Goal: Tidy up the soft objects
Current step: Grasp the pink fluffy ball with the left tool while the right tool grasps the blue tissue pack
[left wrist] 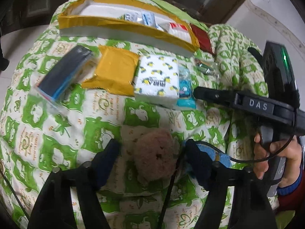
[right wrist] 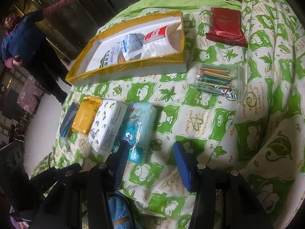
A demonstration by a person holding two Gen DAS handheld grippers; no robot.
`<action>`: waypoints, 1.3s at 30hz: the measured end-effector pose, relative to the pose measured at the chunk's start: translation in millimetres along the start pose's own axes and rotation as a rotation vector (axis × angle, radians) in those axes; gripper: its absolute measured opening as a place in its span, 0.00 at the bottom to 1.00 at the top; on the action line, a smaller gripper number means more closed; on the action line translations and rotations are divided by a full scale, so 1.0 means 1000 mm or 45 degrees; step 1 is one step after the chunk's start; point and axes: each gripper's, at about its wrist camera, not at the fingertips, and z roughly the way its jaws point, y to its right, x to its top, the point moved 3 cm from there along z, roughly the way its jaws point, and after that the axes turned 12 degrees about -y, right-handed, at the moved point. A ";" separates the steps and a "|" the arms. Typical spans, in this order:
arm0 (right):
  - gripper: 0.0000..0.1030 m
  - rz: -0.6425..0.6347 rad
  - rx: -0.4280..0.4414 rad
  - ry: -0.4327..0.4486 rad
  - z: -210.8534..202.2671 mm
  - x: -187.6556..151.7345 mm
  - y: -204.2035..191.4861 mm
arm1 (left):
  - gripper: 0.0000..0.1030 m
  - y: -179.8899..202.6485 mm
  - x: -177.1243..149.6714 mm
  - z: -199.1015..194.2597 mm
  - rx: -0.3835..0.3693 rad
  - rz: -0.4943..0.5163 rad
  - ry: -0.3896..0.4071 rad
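Observation:
A brown fuzzy plush [left wrist: 154, 158] lies on the green-and-white quilt [left wrist: 57, 133]. My left gripper [left wrist: 152, 146] straddles it, open, with a gap showing beside each finger. A blue cartoon tissue pack [right wrist: 139, 126] lies beside a lemon-print tissue pack [right wrist: 106, 126]. My right gripper [right wrist: 151, 145] is open at the blue pack's near end. Its left finger [right wrist: 122, 156] lies over the pack, while the right finger [right wrist: 183, 164] stands apart from it over the quilt. In the left wrist view that gripper's finger [left wrist: 209, 95] reaches the blue pack [left wrist: 185, 91] from the right.
A gold-edged white box [right wrist: 124, 70] holding packets stands at the back. A yellow packet [right wrist: 83, 118] and a dark blue bagged item [right wrist: 67, 120] continue the row. A red packet [right wrist: 225, 26] and a bag of coloured sticks [right wrist: 215, 80] lie right. A person [right wrist: 24, 36] stands beyond the bed.

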 end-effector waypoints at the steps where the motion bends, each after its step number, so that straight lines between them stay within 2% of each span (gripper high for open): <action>1: 0.51 -0.005 -0.009 -0.004 0.002 0.001 -0.001 | 0.68 0.002 0.000 0.002 0.013 0.006 -0.001; 9: 0.51 -0.094 -0.043 -0.046 0.027 0.014 -0.027 | 0.68 -0.001 -0.001 0.004 0.014 -0.006 -0.001; 15: 0.53 -0.185 -0.125 -0.057 0.041 0.022 -0.047 | 0.68 0.000 0.003 0.006 0.016 -0.012 0.003; 19: 0.70 -0.238 -0.154 -0.103 0.054 0.026 -0.054 | 0.68 0.000 0.005 0.009 0.017 -0.015 0.005; 21: 0.72 -0.278 -0.203 -0.107 0.058 0.026 -0.062 | 0.68 0.001 0.007 0.010 0.022 -0.013 0.006; 22: 0.69 -0.299 -0.232 -0.098 0.060 0.026 -0.066 | 0.68 0.001 0.007 0.011 0.022 -0.012 0.007; 23: 0.60 -0.318 -0.260 -0.084 0.061 0.025 -0.068 | 0.68 0.001 0.008 0.010 0.022 -0.011 0.011; 25: 0.52 -0.318 -0.287 -0.050 0.057 0.023 -0.067 | 0.66 0.000 0.008 0.009 0.023 -0.013 0.023; 27: 0.46 -0.264 -0.249 -0.028 0.049 0.024 -0.059 | 0.54 -0.003 0.007 0.007 0.034 -0.012 0.031; 29: 0.43 -0.212 -0.228 -0.010 0.042 0.025 -0.050 | 0.47 -0.005 0.006 0.006 0.028 -0.011 0.033; 33: 0.42 -0.118 -0.168 -0.007 0.031 0.024 -0.027 | 0.38 -0.005 0.006 0.005 0.022 0.004 0.036; 39: 0.42 -0.099 -0.140 -0.018 0.025 0.014 -0.021 | 0.40 -0.005 0.002 0.005 0.013 -0.001 0.018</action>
